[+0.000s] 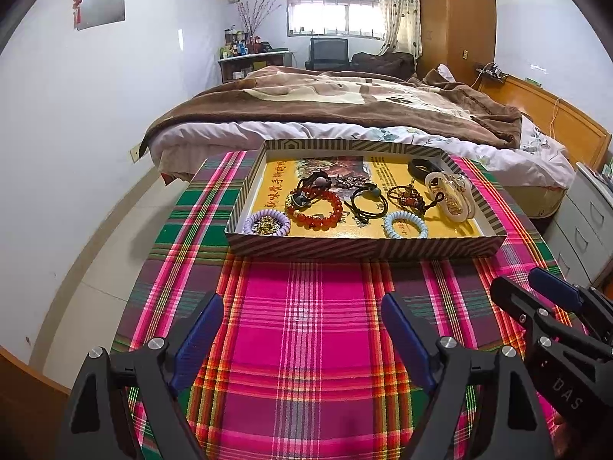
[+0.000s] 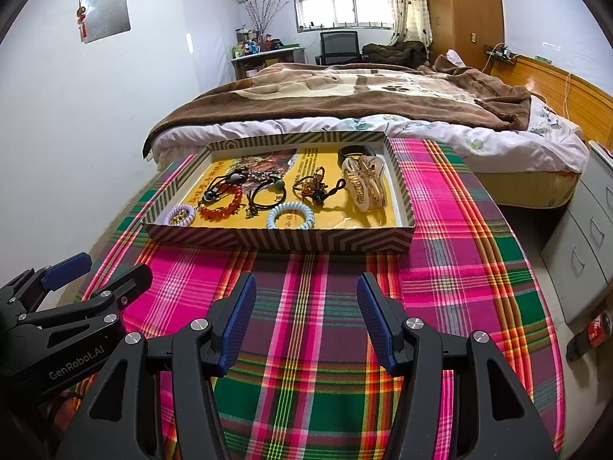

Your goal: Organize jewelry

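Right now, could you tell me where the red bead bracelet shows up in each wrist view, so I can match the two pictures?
Left wrist view: the red bead bracelet lies left of centre in the striped tray, above mid-frame.
Right wrist view: the bracelet lies in the tray's left part, left of frame centre.
Shared landmark: the pale blue coil hair tie by the tray's near wall, right of the bracelet in both.

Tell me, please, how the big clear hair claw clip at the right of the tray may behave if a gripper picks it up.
The hair claw clip looks like glossy hard plastic, so it is probably stiff and may slip between the pads. Its curved, toothed shape likely gives an uneven hold, so it could twist. It lies on its side in the striped tray, so rolling seems unlikely.
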`<state>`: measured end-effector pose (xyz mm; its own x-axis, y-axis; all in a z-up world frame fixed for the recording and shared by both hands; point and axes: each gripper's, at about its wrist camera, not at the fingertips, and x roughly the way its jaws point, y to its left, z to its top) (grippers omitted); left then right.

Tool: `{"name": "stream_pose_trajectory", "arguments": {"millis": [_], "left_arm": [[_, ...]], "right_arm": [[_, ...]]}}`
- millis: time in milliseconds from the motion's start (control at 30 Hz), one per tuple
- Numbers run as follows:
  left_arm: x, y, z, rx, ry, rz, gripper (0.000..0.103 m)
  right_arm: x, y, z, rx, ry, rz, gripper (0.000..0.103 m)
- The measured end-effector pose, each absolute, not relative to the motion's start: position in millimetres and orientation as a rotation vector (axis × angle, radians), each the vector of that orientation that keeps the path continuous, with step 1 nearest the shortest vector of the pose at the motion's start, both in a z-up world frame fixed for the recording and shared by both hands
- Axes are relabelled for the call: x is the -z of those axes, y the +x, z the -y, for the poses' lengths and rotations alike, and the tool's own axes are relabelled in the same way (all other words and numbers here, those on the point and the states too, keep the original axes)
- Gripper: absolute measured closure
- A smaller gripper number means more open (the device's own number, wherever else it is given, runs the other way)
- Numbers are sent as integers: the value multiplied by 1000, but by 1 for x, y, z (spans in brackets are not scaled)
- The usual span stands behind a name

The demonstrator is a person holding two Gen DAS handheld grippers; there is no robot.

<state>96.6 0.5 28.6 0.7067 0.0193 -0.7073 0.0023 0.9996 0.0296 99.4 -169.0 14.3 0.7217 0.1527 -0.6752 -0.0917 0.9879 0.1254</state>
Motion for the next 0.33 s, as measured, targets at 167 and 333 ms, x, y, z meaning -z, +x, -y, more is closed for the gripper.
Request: {"name": "stream_pose_trajectory", "arguments": {"millis": [167,333], "left_arm": [[-28,96,-1,-22,29,-784,19],[-28,95,-1,-21,30,-783,19]], "right_arm": [[-14,100,170,-135,87,-754,47],[-14,100,170,-135,88,-754,47]]}}
